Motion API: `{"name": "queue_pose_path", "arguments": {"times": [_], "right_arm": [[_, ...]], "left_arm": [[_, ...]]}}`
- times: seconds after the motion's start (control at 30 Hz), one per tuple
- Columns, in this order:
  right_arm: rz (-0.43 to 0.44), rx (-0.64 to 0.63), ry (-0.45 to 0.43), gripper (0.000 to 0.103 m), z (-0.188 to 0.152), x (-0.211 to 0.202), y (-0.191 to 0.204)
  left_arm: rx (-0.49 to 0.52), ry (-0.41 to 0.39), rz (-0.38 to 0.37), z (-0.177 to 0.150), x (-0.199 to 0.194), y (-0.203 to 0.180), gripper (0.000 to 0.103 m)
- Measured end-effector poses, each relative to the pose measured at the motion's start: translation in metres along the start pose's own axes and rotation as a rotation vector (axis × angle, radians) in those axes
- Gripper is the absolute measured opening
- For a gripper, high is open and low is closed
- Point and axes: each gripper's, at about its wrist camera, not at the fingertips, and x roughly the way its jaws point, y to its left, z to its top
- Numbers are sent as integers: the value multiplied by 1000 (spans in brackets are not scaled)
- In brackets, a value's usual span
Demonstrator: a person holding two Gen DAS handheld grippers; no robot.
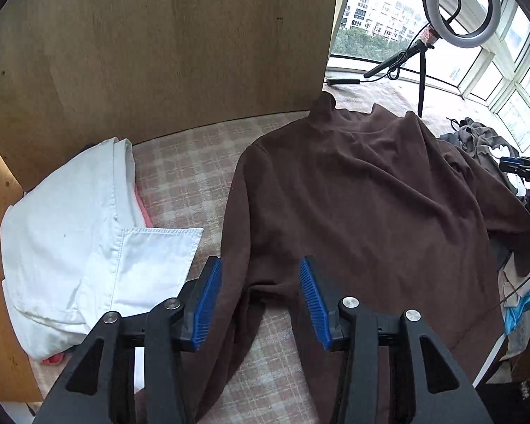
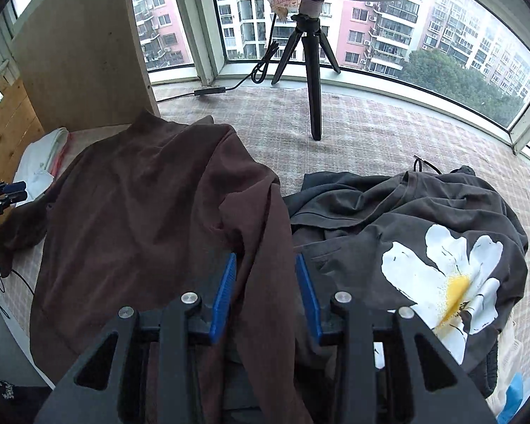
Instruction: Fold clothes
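Both cameras sit low and close behind their own jaws, looking forward and down over the checked surface toward the windows. The left wrist view looks from the left side, near the brown sweater (image 1: 353, 194), with a wooden panel (image 1: 159, 42) filling its far left and the ring light (image 1: 463, 3) on its tripod at upper right. The right wrist view looks from further right, facing the tripod (image 2: 312, 81) almost head-on. Both views share the sweater, the panel, the tripod and the white folded garment (image 1: 70, 233). Each view seems to catch the other gripper at its edge, though small and warped there.
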Motion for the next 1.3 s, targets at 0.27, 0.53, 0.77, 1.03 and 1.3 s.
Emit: {"name": "queue_pose_path", "arguments": {"times": [0.27, 0.53, 0.77, 1.03, 1.3], "right_arm": [[82, -20, 117, 35, 12, 58, -15], [107, -86, 158, 6, 13, 64, -8], [-177, -127, 1, 6, 32, 11, -29], [-184, -134, 25, 26, 46, 12, -22], [88, -104, -30, 42, 104, 65, 28]], "left_arm": [[60, 121, 126, 34, 73, 4, 47], [44, 73, 203, 34, 63, 23, 2], [12, 61, 266, 35, 62, 43, 2], [3, 96, 255, 32, 64, 54, 9], [-10, -56, 80, 74, 25, 19, 42]]}}
